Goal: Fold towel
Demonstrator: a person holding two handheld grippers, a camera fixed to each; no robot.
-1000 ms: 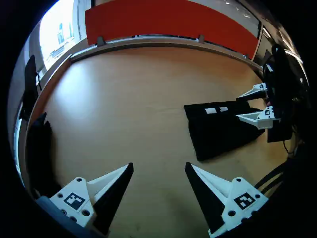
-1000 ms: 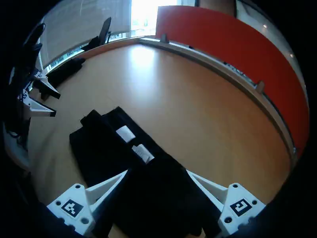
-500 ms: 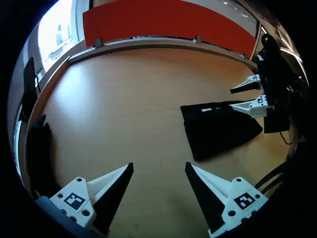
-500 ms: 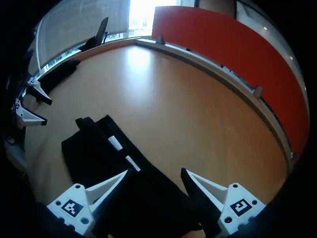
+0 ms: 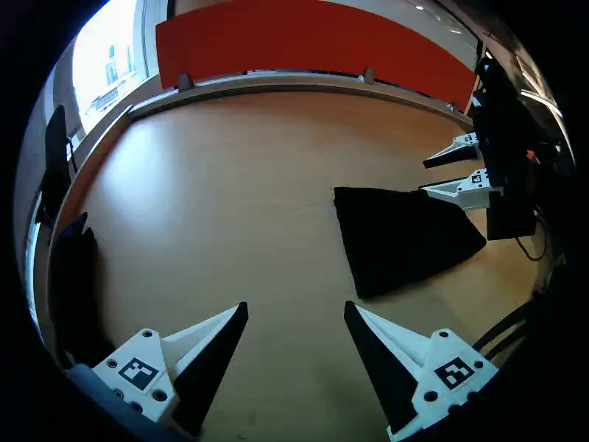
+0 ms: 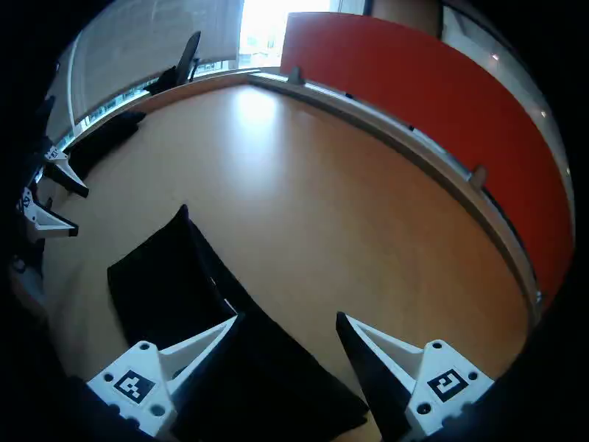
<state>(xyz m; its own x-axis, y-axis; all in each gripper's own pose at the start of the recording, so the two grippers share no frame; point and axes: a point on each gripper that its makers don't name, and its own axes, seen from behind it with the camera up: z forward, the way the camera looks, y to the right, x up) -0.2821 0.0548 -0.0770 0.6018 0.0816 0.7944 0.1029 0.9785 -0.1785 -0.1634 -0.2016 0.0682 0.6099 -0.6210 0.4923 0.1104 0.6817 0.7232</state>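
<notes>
In the left gripper view, a bright window [image 5: 103,59] sits at the far left with a dark office chair [image 5: 55,155] under it, and a dark bundle [image 5: 70,280] lies at the left rim of the light wooden worktop [image 5: 221,184]. A long red partition panel [image 5: 309,37] runs along the worktop's far edge. The left tool [image 5: 294,306], with white fingers and black inner faces, reaches in from below with its fingers apart and only bare wood between them. To its right, well apart from it, a black fabric towel [image 5: 401,236] lies flat on the worktop, folded into a compact wedge. At the towel's far right edge is the right tool [image 5: 425,175], its fingers apart; I cannot tell if the lower fingertip touches the cloth. In the right gripper view, the left tool [image 6: 79,212] is small at the far left, fingers apart, above the worktop [image 6: 331,206]. The towel [image 6: 169,280] spreads across the lower left and passes under the near left finger. The right tool [image 6: 287,317] stands open, with the towel's edge lying in the gap between its fingers. The red panel [image 6: 442,96] runs down the right side.
</notes>
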